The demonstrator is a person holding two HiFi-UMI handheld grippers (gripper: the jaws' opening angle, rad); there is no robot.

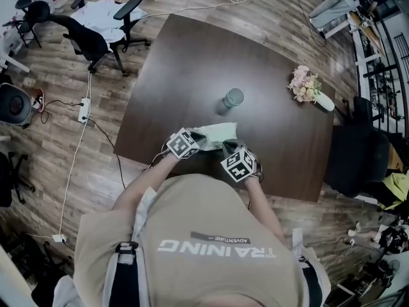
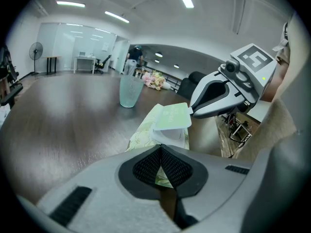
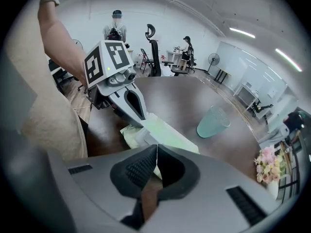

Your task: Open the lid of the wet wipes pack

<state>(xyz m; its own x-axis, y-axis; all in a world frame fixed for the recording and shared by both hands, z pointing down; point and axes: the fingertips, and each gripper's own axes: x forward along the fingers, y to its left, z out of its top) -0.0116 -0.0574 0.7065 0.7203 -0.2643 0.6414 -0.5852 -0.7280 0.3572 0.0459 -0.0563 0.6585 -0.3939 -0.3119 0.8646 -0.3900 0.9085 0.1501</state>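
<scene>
Pinching an end of the one pack (image 1: 216, 133), the left gripper (image 2: 160, 153) is clenching tight; the right gripper (image 3: 155, 153) is clasping its single raised lid (image 2: 172, 116); one cup (image 1: 233, 98) is standing beyond.

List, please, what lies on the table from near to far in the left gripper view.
wet wipes pack → cup → flowers

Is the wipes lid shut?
No, the lid is tipped up off the pack, pinched in the right gripper.
</scene>
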